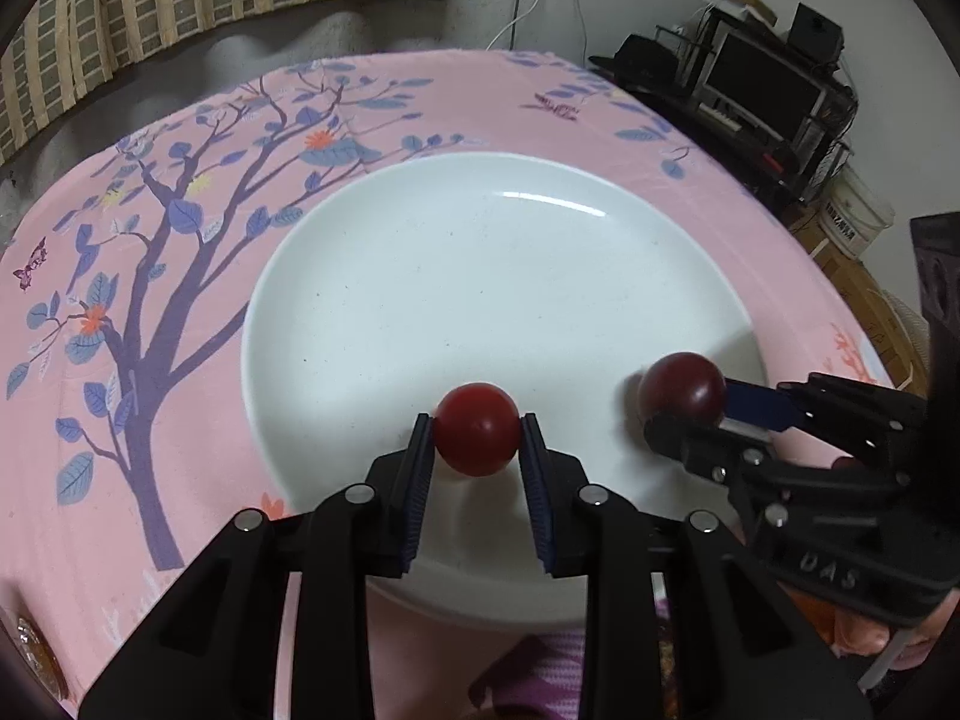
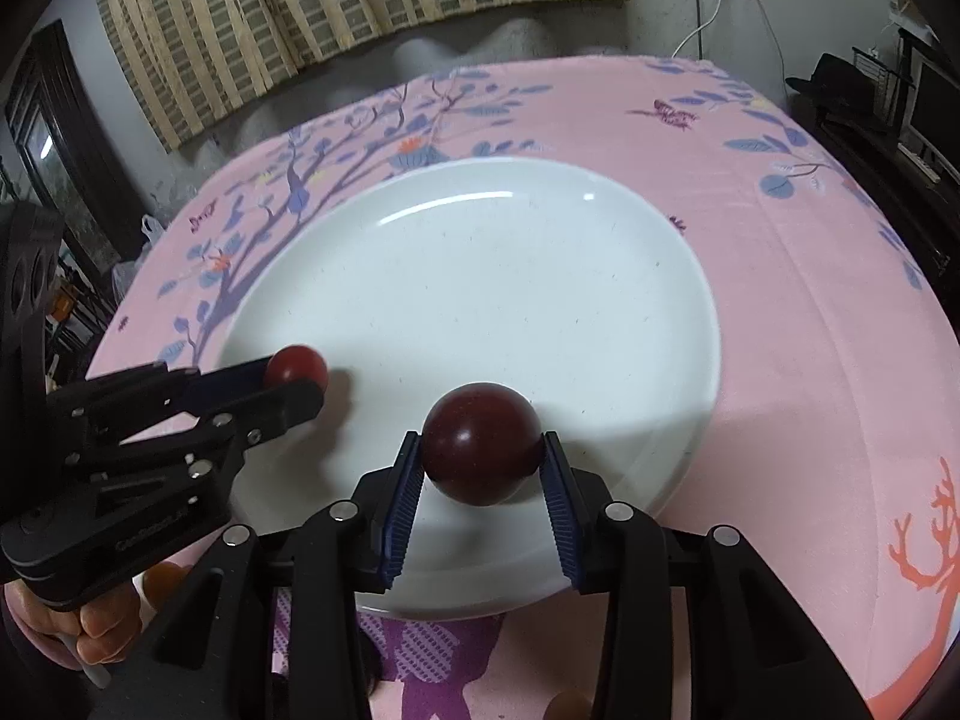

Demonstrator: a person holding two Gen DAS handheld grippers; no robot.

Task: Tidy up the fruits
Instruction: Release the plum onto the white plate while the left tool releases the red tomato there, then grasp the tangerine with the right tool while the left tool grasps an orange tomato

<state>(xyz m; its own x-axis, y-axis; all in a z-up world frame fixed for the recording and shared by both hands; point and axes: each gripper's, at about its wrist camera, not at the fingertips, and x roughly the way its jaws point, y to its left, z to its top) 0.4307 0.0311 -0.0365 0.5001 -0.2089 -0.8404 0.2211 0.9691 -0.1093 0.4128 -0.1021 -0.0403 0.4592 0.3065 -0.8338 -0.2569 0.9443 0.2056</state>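
Your left gripper [image 1: 477, 435] reaches forward over the near rim of the white plate [image 1: 480, 276], its two blue-padded fingers [image 1: 420, 468] clamped on either side of a bright red fruit [image 1: 477, 429]. The pads press the fruit's left and right flanks. Whether the fruit touches the plate's surface or sits just above it cannot be told from the left wrist view. In the right wrist view the same gripper [image 2: 297, 381] comes in from the left edge, level and slightly angled toward the plate's middle, with the red fruit [image 2: 297, 363] at its tip over the near-left part of the plate [image 2: 540, 276].

Your right gripper [image 2: 483, 459] also points forward over the near rim, with its fingers [image 2: 405, 480] closed on a larger, darker red fruit [image 2: 482, 443], one pad at each side. Seen from the left wrist camera, this gripper [image 1: 684, 408] enters from the right, and its dark fruit [image 1: 681, 387] sits at the near-right part of the plate, casting a shadow on the white surface.

The two fruits are apart, side by side, the bright one to the left and the dark one to the right. Your left hand [image 2: 90, 630] shows at the lower left of the right wrist view, wrapped around its gripper's handle.

The plate lies on a pink cloth [image 1: 150, 360] printed with a purple tree and blue leaves.
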